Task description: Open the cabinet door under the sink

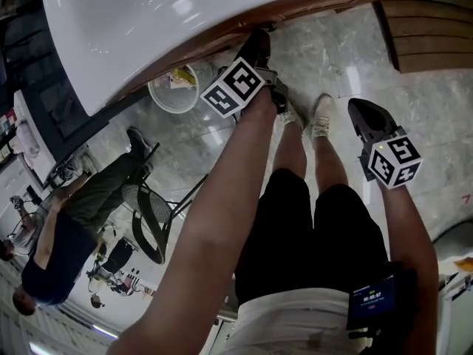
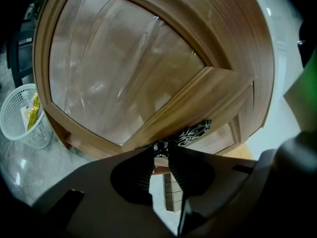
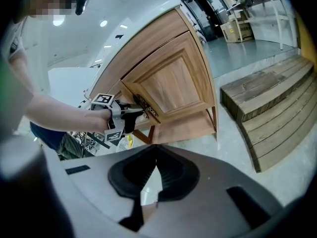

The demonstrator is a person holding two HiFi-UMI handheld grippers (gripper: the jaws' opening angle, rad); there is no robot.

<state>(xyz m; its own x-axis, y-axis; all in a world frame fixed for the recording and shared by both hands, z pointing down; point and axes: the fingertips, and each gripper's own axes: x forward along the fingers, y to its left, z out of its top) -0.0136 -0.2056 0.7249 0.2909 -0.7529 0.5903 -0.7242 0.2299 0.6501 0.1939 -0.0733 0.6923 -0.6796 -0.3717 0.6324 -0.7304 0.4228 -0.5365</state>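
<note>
Cabinet door (image 3: 173, 83) sits right ahead of my left tongs (image 2: 161, 153), which are pinched on its ornate handle (image 2: 195, 132). Right tongs (image 3: 154, 158) closed, empty, well apart from it.

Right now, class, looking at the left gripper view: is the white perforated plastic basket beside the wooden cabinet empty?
No: a yellow packet sits inside the white perforated plastic basket, showing above its rim.
</note>
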